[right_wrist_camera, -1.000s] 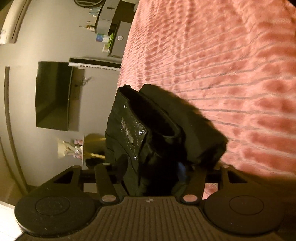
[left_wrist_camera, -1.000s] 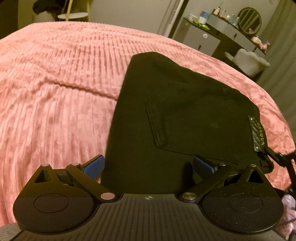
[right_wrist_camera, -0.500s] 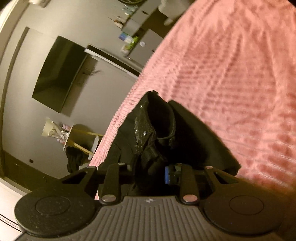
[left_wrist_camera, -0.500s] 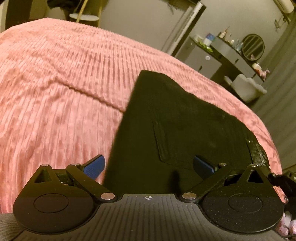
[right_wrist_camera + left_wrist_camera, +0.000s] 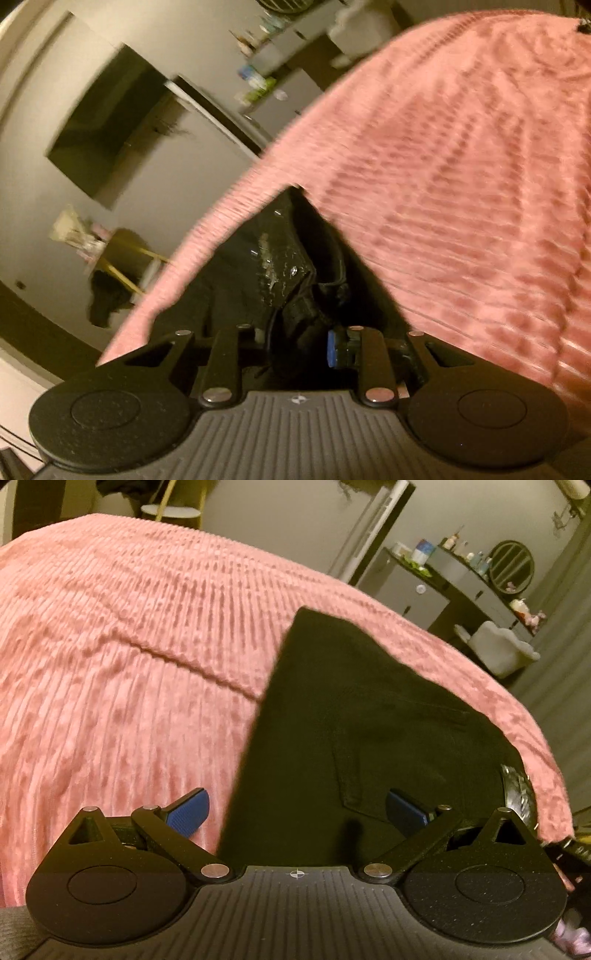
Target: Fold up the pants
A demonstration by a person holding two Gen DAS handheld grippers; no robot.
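My left gripper (image 5: 295, 808) has its blue-padded fingers (image 5: 188, 806) spread wide, one over the pink ribbed bedspread (image 5: 129, 664), the other over the black pants (image 5: 369, 731); it grips nothing. Over the last second this view has drawn back and tilted, so the folded pants, back pocket (image 5: 373, 760) up, now lie flat on the bed ahead of me and a little to my right, with more bedspread showing at their left edge. I take that to mean my left side has let go of the fold.

My right gripper (image 5: 299, 349) was loose around the shiny waistband (image 5: 280, 269) a second ago; now the fingers are narrowed onto the bunched black fabric, and the view has swung level with the bed, blurred with motion. That end of the pants looks lowered toward the bedspread, so I judge this fold is nearly laid and release comes next.
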